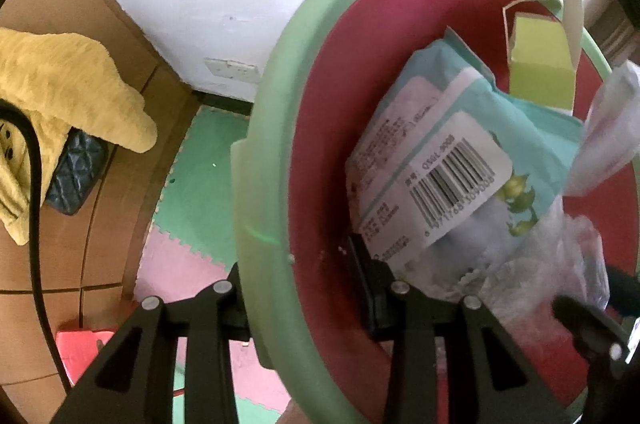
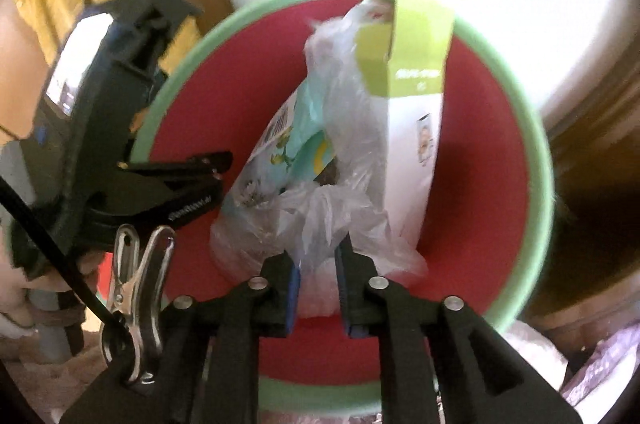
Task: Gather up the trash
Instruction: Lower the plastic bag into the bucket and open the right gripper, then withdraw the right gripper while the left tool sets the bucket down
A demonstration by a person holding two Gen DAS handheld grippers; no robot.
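A person working a two-finger tool in each hand is gathering rubbish into a round plastic basin point(image 1: 276, 72), pale green at the rim and red inside. The left gripper point(image 1: 304, 304) is clamping that rim, one finger outside and one inside the wall, keeping the tub tipped toward the wrist cameras. The right gripper point(image 2: 316, 284) is standing over the load with its blue-padded jaws parted a little; a crumpled clear plastic bag point(image 2: 344, 184) is lying between them, and the pads appear to be off the film, though blur makes that hard to settle. By this reading the drop-in step is finishing. Already inside are a pale blue soft packet with a barcode label point(image 1: 460, 160) and a lime-green and white cardboard carton point(image 2: 416, 72), which is leaning against the far rim with its flap poking over the edge. The next move is calling for a straight lift clear of the bag so no film is snagging on the pads. Room is tight: the carton and the rim are crowding the far side, and the left tool is occupying the near wall. Outside, pink and green foam floor tiles point(image 1: 192, 184) and a yellow knitted cloth point(image 1: 60, 72) are lying beside brown boxes.
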